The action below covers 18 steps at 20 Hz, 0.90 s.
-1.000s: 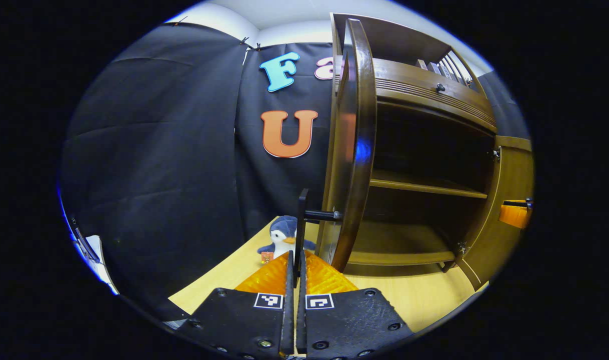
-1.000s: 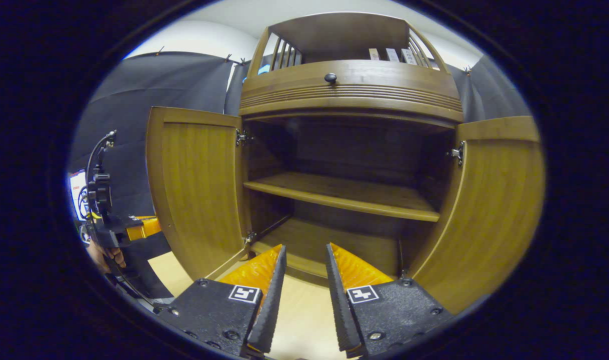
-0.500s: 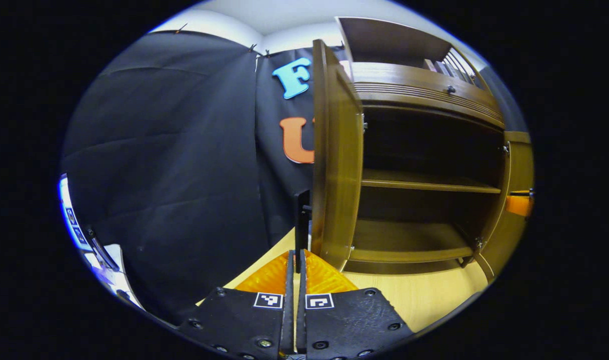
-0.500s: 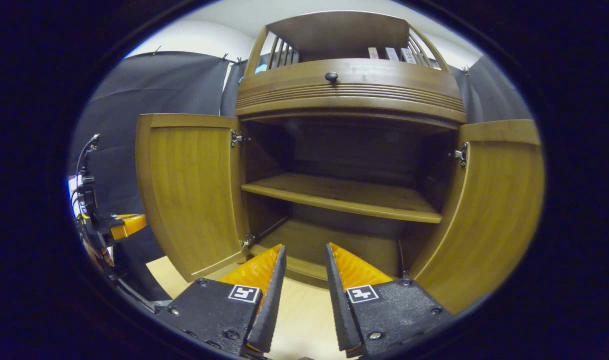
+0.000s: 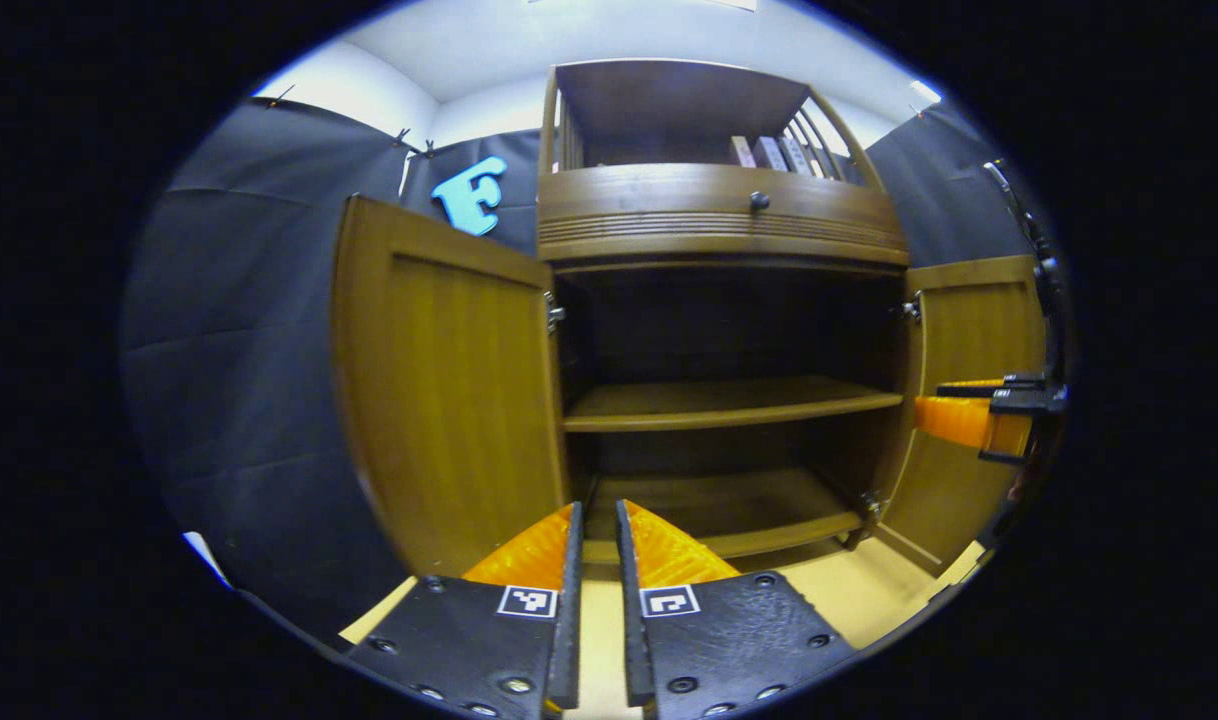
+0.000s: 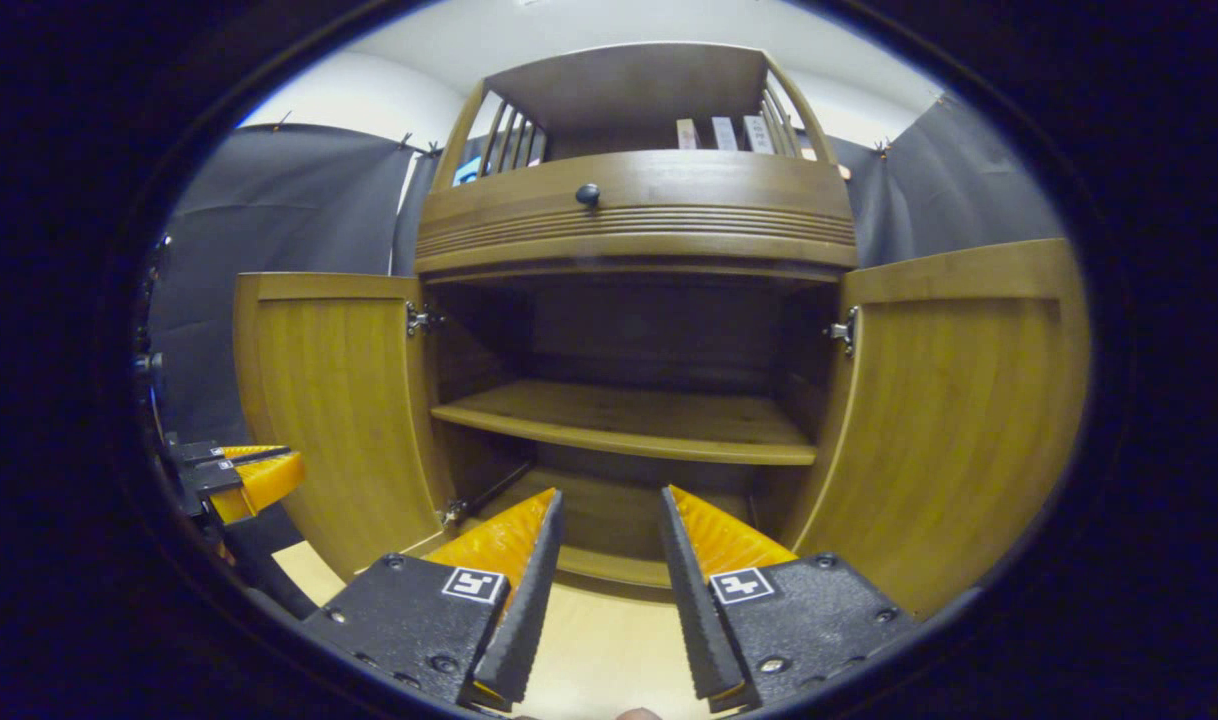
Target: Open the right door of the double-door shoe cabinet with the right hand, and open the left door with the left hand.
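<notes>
The brown wooden shoe cabinet [image 5: 719, 215] stands with both doors swung wide. Its left door [image 5: 449, 400] and right door [image 5: 974, 330] show their inner faces in the left gripper view. My left gripper [image 5: 596, 510] faces the open compartment, its fingers a little apart with nothing between them. In the right gripper view the left door [image 6: 334, 400] and right door [image 6: 959, 410] flank the inside shelf [image 6: 629, 420]. My right gripper [image 6: 611, 495] is open and empty in front of the lower compartment. The other hand's gripper shows as the right gripper [image 5: 979, 420] and the left gripper [image 6: 244, 475].
A drawer with a dark knob [image 6: 588, 193] runs across the top of the cabinet, and books [image 6: 724, 133] stand on the rack above it. The cabinet rests on a light wooden surface [image 6: 609, 650]. Black cloth walls close in on both sides.
My left gripper has let go of the left door's black handle and turned to face the cabinet. The left door now stands wide open. The right gripper has shifted slightly, still open.
</notes>
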Motion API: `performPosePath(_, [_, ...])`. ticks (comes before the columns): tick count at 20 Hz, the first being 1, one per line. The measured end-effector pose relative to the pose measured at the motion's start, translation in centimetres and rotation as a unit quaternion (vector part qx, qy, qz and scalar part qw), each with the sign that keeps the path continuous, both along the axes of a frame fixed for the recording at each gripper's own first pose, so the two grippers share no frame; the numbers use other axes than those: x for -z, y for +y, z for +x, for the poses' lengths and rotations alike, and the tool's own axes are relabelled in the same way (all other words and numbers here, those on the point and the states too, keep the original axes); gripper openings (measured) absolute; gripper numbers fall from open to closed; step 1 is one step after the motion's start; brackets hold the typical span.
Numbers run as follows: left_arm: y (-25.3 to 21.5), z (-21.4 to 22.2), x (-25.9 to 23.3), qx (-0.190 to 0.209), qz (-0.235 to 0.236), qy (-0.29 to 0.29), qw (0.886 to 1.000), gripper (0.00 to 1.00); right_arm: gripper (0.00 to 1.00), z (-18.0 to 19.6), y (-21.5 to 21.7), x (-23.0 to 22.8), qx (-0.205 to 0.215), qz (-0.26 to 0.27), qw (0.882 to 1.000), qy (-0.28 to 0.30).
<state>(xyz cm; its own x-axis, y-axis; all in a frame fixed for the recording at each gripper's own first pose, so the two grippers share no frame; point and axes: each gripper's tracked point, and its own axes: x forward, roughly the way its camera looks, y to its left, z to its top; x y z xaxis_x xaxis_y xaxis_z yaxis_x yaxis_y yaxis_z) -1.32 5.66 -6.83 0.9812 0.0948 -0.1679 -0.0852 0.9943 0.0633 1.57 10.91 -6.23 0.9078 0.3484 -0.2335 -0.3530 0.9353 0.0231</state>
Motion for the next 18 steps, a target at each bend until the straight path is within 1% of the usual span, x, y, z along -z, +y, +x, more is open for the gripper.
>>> performPosePath(1, [-0.7, 0.4, -0.3, 0.010, -0.008, -0.005, 1.000, 0.14, 0.67, 0.0, -0.5, -0.2, 0.007, 0.000, 1.000, -0.002])
performPosePath(2, [-1.6, 0.9, -0.7, 0.015, -0.016, -0.008, 1.000, 0.25, 0.70, -0.1, -1.1, -0.4, 0.012, 0.002, 1.000, -0.004])
performPosePath(5, [-4.5, 2.1, -1.3, 0.038, -0.036, -0.015, 0.999, 0.46, 0.78, 0.0, -2.5, -1.3, 0.022, 0.012, 1.000, -0.014])
performPosePath(7, [-5.8, 2.6, -1.8, 0.049, -0.039, -0.017, 0.998, 0.59, 0.79, -0.1, -3.5, -1.9, 0.032, 0.017, 0.999, -0.022])
performPosePath(8, [-6.4, 2.8, -2.0, 0.055, -0.039, -0.018, 0.998, 0.66, 0.76, -0.1, -4.0, -2.0, 0.039, 0.019, 0.999, -0.026])
performPosePath(9, [-7.1, 3.0, -2.2, 0.064, -0.041, -0.019, 0.997, 0.72, 0.78, 0.0, -4.7, -2.3, 0.051, 0.022, 0.998, -0.030])
performPosePath(10, [-7.6, 3.0, -2.6, 0.069, -0.041, -0.021, 0.997, 0.86, 0.79, 0.1, -5.4, -2.7, 0.064, 0.026, 0.997, -0.035])
performPosePath(11, [-7.8, 3.1, -3.0, 0.074, -0.039, -0.024, 0.996, 0.98, 0.83, 0.9, -5.9, -3.2, 0.071, 0.033, 0.996, -0.042])
performPosePath(12, [-8.2, 3.1, -3.5, 0.078, -0.037, -0.028, 0.996, 0.88, 0.87, 0.0, -5.8, -3.3, 0.073, 0.037, 0.996, -0.046])
performPosePath(13, [-8.4, 3.0, -4.0, 0.079, -0.033, -0.033, 0.996, 0.89, 0.91, -0.2, -5.9, -3.5, 0.073, 0.039, 0.995, -0.048])
performPosePath(14, [-8.5, 3.1, -4.3, 0.077, -0.030, -0.036, 0.996, 0.93, 0.91, 0.0, -5.8, -3.6, 0.070, 0.038, 0.996, -0.046])
performPosePath(15, [-8.6, 3.1, -4.6, 0.075, -0.028, -0.039, 0.996, 0.95, 0.91, 0.0, -5.9, -3.6, 0.069, 0.036, 0.996, -0.045])
performPosePath(16, [-8.7, 3.1, -4.8, 0.073, -0.028, -0.040, 0.996, 0.96, 0.94, 0.1, -5.9, -3.8, 0.068, 0.036, 0.996, -0.046])
performPosePath(18, [-8.7, 2.9, -5.4, 0.068, -0.032, -0.042, 0.996, 0.96, 0.93, 0.3, -5.8, -4.0, 0.067, 0.034, 0.996, -0.045])
